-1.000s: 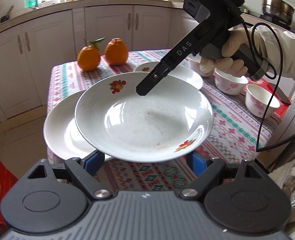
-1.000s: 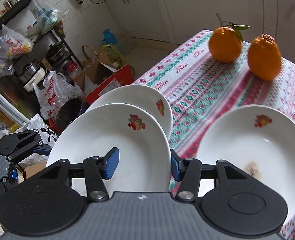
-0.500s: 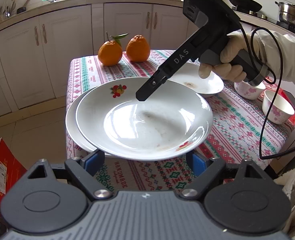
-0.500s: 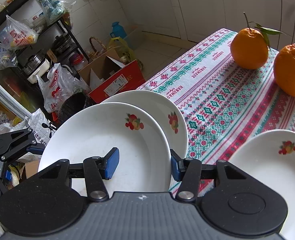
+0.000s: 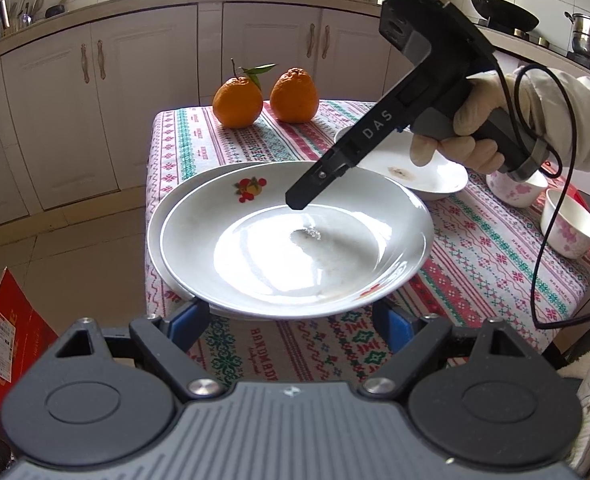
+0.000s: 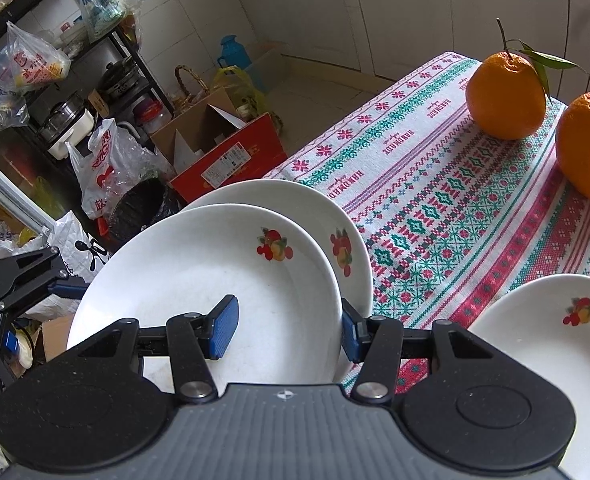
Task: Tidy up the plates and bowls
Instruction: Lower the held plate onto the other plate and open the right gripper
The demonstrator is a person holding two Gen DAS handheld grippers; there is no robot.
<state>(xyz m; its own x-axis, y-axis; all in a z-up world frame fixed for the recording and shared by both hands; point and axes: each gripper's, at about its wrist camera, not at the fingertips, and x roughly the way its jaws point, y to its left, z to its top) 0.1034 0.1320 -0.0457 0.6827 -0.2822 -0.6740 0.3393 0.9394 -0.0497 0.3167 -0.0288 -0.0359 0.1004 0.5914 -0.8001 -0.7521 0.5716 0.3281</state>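
Kitchen with white cabinets all round, and a small table (image 5: 495, 248) under a red, green and white patterned tablecloth (image 6: 435, 208). Two oranges (image 5: 269, 96) sit side by side at the far edge, one with a leafy stem. At the near left corner a top plate (image 5: 295, 240), white with a little fruit print, lies over a bottom plate (image 6: 295, 200) of the same pattern; the stack hangs a bit past the table edge. Can't tell if the top one is fully down on the lower one. The left gripper (image 5: 295, 320) sits low at the near rim, blue pads spread wide on either side, not pinching anything. The right gripper (image 6: 287, 328) comes in from the right side and straddles the top plate's rim, one pad over the inside, the other outside, with a clear gap, so it's open around the rim rather than clamped. In the left view its black fingertip (image 5: 299, 200) points down into the plate's bowl, held by a gloved right hand (image 5: 467, 128). A third plate (image 6: 543, 352) with a brownish smudge sits further right, apart from the stack. Two small floral bowls (image 5: 571, 232) stand near the right edge. On the floor there's a red cardboard box (image 6: 231, 156) and a cluttered shelf with plastic bags (image 6: 23, 60).
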